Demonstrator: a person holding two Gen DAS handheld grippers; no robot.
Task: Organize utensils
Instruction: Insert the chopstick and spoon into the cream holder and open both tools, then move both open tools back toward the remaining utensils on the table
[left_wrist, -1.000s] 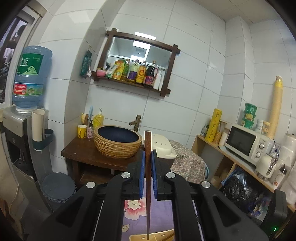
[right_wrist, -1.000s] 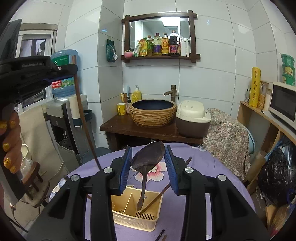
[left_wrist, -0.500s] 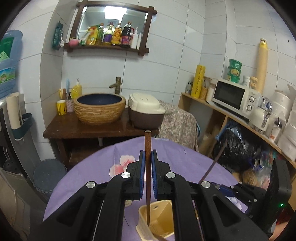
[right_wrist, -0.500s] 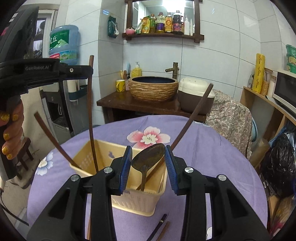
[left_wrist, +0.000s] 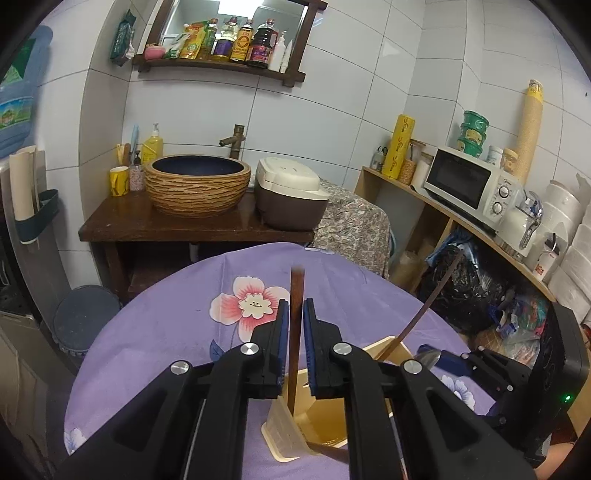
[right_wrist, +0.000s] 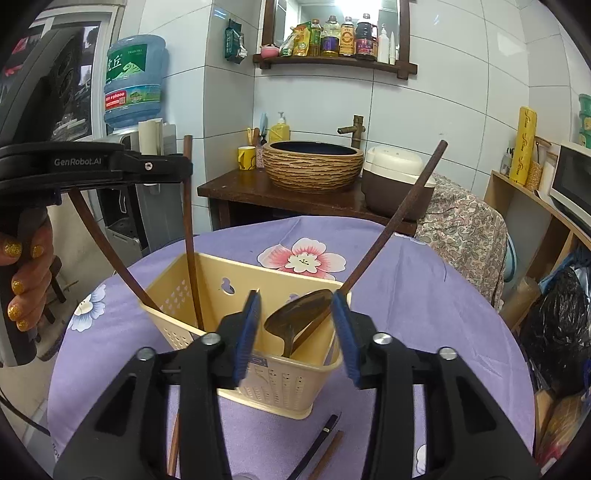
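Observation:
A cream plastic utensil basket (right_wrist: 221, 284) stands on the purple flowered tablecloth (right_wrist: 406, 295). My left gripper (left_wrist: 295, 325) is shut on a brown chopstick (left_wrist: 296, 288), held upright with its lower end inside the basket (left_wrist: 384, 350). In the right wrist view the same chopstick (right_wrist: 190, 236) hangs from the left gripper (right_wrist: 181, 168). My right gripper (right_wrist: 295, 325) is open, its blue pads either side of a metal spoon (right_wrist: 295, 314) that stands in the basket. Two more chopsticks (right_wrist: 395, 218) lean out of the basket.
Loose chopsticks (right_wrist: 325, 439) lie on the cloth in front of the basket. Behind the table stand a wooden washstand with a woven basin (right_wrist: 314, 162), a rice cooker (right_wrist: 395, 177), a water dispenser (right_wrist: 133, 85) and a shelf with a microwave (left_wrist: 465, 184).
Both grippers have come down toward the basket. The left gripper's chopstick has gone lower into the basket. The right gripper stays open around the spoon.

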